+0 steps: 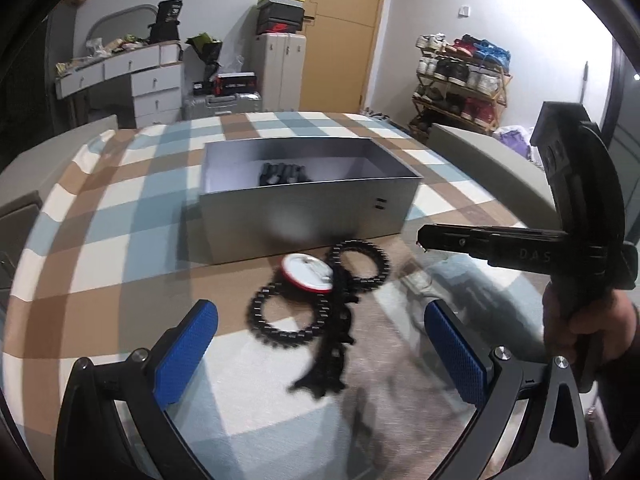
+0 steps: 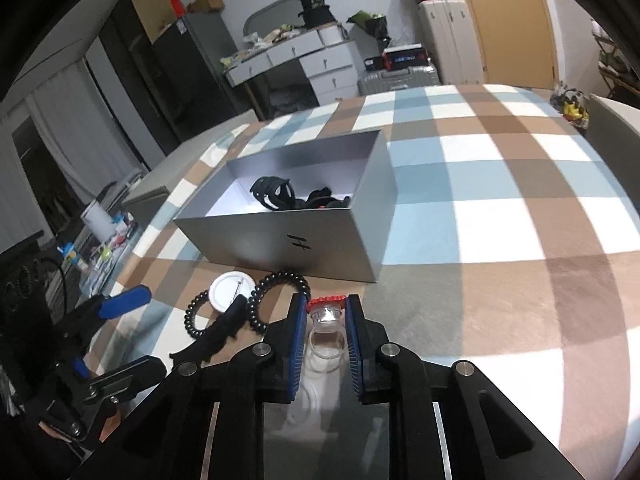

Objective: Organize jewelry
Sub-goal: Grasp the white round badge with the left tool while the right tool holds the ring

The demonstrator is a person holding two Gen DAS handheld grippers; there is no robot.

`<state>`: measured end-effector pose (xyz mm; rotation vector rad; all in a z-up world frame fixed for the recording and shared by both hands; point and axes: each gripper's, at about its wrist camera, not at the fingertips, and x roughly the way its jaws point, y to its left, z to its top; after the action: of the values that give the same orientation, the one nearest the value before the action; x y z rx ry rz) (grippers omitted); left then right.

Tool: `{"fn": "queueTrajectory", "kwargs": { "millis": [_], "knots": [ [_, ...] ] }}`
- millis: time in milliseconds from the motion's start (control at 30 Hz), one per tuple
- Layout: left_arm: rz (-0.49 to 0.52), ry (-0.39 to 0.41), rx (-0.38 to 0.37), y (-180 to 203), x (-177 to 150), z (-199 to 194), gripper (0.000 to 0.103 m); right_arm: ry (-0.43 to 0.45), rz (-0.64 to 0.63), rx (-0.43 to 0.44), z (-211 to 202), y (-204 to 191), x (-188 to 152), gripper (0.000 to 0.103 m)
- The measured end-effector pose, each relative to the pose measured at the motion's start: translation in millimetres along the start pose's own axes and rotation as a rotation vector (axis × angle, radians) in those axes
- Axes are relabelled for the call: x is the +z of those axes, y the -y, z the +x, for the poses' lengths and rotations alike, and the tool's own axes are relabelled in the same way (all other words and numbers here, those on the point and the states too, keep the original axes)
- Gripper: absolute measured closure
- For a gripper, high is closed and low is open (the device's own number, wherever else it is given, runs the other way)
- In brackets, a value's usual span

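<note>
Bedroom w/ pale walls. Bed covered by a checked blanket (image 1: 120,216) in blue, brown & white. Wooden door (image 1: 344,32) at back, white cabinet (image 1: 280,72) beside it w/ shoeboxes (image 1: 280,12) stacked on top. White dresser (image 1: 136,76) to the left, cluttered. Shoe rack (image 1: 460,80) at right, full. Silver suitcase (image 2: 396,76) on floor. Dark wardrobe (image 2: 160,64) & curtains (image 2: 76,128) far left.

A lived-in bedroom is showing here. Beyond the plaid-covered bed (image 1: 120,216), a dresser (image 1: 136,76), suitcases (image 1: 280,72) and shoe rack (image 1: 460,84) are standing.
</note>
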<state>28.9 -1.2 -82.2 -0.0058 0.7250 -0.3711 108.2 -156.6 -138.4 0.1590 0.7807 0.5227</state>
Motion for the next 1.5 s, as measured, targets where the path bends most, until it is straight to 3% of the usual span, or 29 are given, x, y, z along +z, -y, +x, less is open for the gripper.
{"fn": "queueTrajectory", "kwargs": {
  "millis": [200, 433, 533, 667, 800, 1033, 1133, 1500],
  "knots": [
    [0.104, 0.013, -0.105, 36.1, 7.5, -5.8, 0.002, 0.038, 0.07, -0.008, -22.6, 16.9, -8.4, 0.084],
    [0.194, -0.085, -0.159, 66.2, 11.1, 20.3, 0.004, 0.084, 0.105, -0.021, -45.8, 28.8, -18.3, 0.084],
    [0.219, -0.135, -0.167, 74.0, 11.5, 33.1, 0.014, 0.098, 0.123, -0.027, -52.8, 34.4, -22.6, 0.084],
    [0.239, -0.181, -0.164, 78.9, 8.1, 41.5, 0.025, 0.106, 0.148, -0.032, -57.3, 42.8, -27.9, 0.084],
    [0.234, -0.228, -0.143, 79.5, 6.7, 50.2, 0.044, 0.117, 0.165, -0.034, -60.7, 48.2, -32.0, 0.084],
    [0.259, -0.252, -0.081, 82.8, 4.4, 55.3, 0.051, 0.139, 0.181, -0.027, -65.0, 53.1, -35.0, 0.084],
    [0.272, -0.251, -0.067, 86.0, 4.7, 54.6, 0.067, 0.149, 0.176, -0.023, -66.4, 52.3, -34.8, 0.084],
    [0.263, -0.204, -0.038, 85.0, 7.9, 45.6, 0.067, 0.164, 0.167, -0.017, -70.9, 49.9, -36.6, 0.084]
  ]
}}
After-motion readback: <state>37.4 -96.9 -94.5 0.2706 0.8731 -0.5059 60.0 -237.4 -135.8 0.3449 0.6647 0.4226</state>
